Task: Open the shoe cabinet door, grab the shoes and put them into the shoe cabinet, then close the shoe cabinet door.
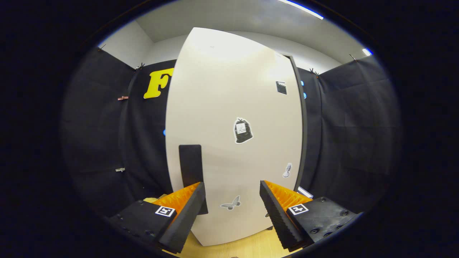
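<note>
The white shoe cabinet door point(229, 118) stands upright close ahead of my gripper point(232, 191). It carries several small stickers and a dark flat handle point(190, 168) near its left edge. The gripper is open, with nothing between its fingers. The left fingertip point(195, 195) overlaps the lower part of the handle, and whether it touches it I cannot tell. The right fingertip point(267, 195) sits in front of the bare door panel. A dark cabinet edge point(303, 125) runs down the door's right side. The inside of the cabinet is hidden.
A light wooden floor point(244, 247) lies under the door's bottom edge, between the fingers. Black cloth walls point(355, 136) close in on both sides, with small clips on the left wall. A white ceiling with strip lights is above.
</note>
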`<act>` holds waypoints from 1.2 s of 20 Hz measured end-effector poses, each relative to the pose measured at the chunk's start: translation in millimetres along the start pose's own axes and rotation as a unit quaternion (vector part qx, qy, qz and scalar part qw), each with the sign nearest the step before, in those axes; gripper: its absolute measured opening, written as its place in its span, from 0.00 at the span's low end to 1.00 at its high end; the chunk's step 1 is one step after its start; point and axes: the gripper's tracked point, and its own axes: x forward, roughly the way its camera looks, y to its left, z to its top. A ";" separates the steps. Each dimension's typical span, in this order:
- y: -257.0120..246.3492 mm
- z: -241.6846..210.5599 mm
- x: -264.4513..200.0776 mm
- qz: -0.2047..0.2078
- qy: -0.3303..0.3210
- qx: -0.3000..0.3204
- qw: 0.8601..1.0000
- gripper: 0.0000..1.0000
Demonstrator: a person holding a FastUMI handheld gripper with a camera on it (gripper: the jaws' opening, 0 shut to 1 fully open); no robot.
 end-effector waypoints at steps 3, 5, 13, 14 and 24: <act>24.1 2.2 2.5 0.017 -0.006 -0.013 1.000 0.96; 22.1 -1.4 -2.7 0.027 -0.001 -0.019 0.999 0.98; -50.5 -18.4 -37.9 0.032 0.041 0.026 0.998 0.98; -59.3 -18.4 -40.9 0.031 0.042 0.030 0.998 0.98; -113.0 -37.1 -70.8 -0.009 0.036 0.034 0.999 0.99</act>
